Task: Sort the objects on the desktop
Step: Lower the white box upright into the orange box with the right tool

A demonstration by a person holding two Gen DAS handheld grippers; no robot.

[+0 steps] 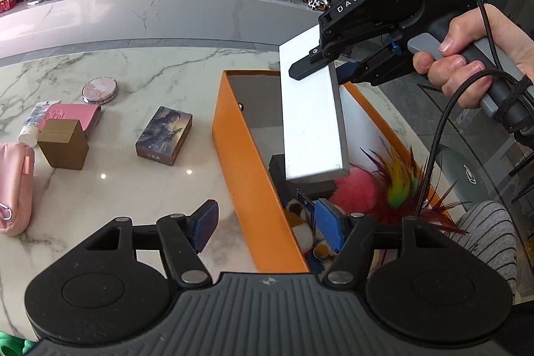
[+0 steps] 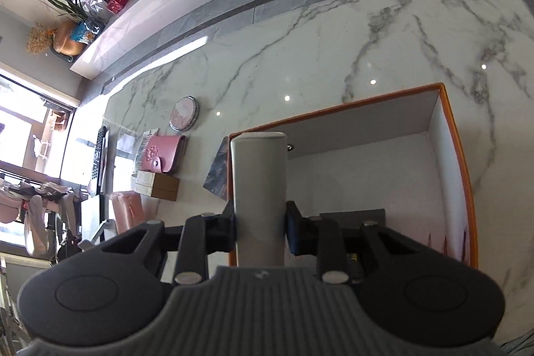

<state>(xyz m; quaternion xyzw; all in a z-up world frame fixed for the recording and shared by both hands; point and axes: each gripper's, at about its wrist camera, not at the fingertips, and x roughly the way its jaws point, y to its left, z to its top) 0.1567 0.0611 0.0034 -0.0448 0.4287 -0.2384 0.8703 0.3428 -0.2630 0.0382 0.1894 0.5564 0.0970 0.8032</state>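
In the left wrist view, a long white box (image 1: 312, 109) is pinched between the fingers of the right tool (image 1: 317, 72) at upper right of the frame, held tilted above the open orange bin (image 1: 240, 152). The grip is shown in the right wrist view too, with both pads pressed against the box's sides. The left tool (image 1: 267, 229) is seen at the lower centre with its fingers spread and nothing between them, straddling the bin's near wall. Inside the bin, a pink pompom (image 1: 353, 192) and coloured feathers (image 1: 404, 186) are seen. On the marble counter (image 1: 140, 189) at left lie a picture card box (image 1: 164, 135), a brown carton (image 1: 63, 144), a pink wallet (image 1: 75, 119) and a round compact (image 1: 99, 90).
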